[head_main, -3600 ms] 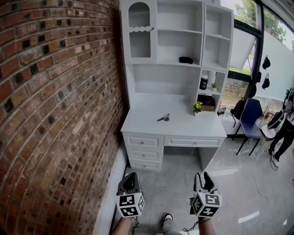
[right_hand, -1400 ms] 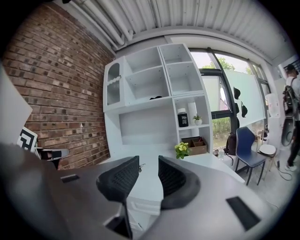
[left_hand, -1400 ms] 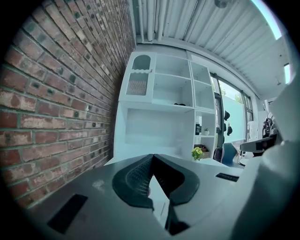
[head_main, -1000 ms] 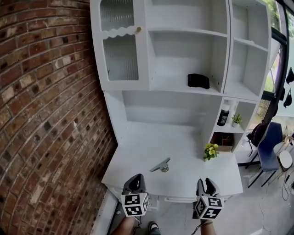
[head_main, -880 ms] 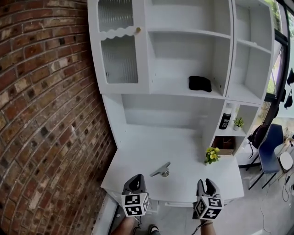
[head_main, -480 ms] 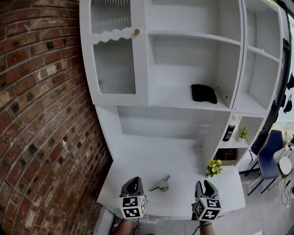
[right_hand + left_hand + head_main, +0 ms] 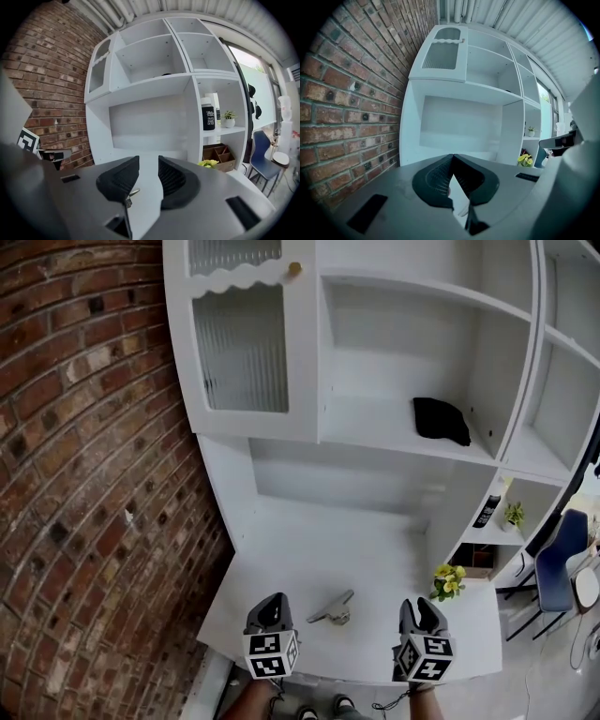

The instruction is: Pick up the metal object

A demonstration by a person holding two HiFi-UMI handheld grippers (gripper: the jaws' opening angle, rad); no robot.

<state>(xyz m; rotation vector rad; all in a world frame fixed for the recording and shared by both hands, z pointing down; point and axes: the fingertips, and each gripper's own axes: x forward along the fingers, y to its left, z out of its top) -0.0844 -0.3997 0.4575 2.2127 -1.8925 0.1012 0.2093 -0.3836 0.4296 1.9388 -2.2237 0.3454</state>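
Left gripper view: left gripper jaws were pressed together at the tips, nothing between them. Right gripper jaws stood apart, empty. Metal object lay flat on the white desk, just ahead of both grippers and between them, touching neither. Yellow flowers stood toward the desk's right.

metal object: bare grey metal, dull sheen — just ahead of the left gripper
pads: black, finely ribbed, matt
desk: smooth white paint
brick wall: rough red brick — beside the left gripper
cabinet door: ribbed frosted glass
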